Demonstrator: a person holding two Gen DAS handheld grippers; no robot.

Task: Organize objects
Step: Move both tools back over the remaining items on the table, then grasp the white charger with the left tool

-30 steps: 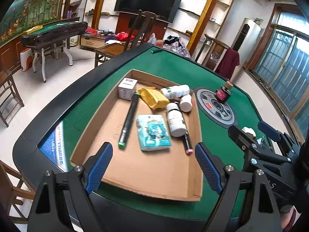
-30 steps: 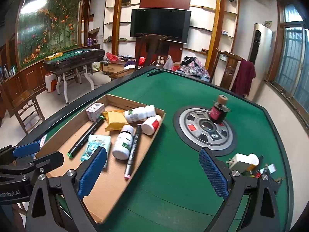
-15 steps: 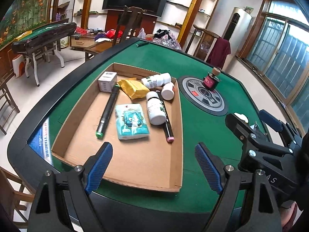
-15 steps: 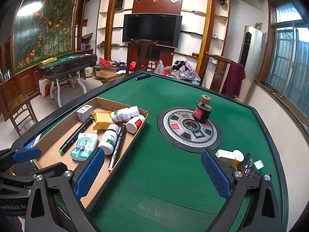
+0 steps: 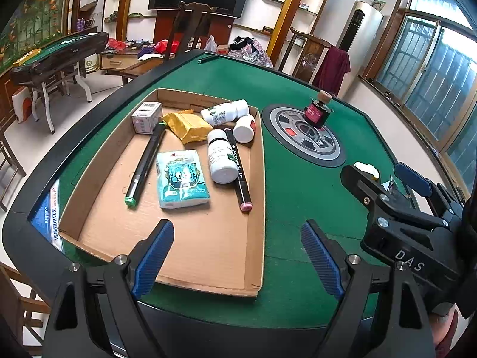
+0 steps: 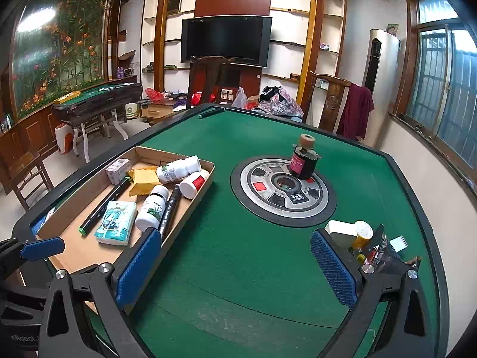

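Status: sorting well advanced. The cardboard tray on the green worktop holds bottles, markers, a tissue pack, a snack packet and a small box. Outstanding — a dark jar on the centre dial, plus small items at the right edge, apparently unsorted. Left tool and right tool: spread, empty.

The pile by the table's right edge sits half behind the right gripper's finger, so it's hard to say what's in it. Labels on the bottles and the small box are too tiny to read. The blue sticker is mostly hidden behind the tray wall.
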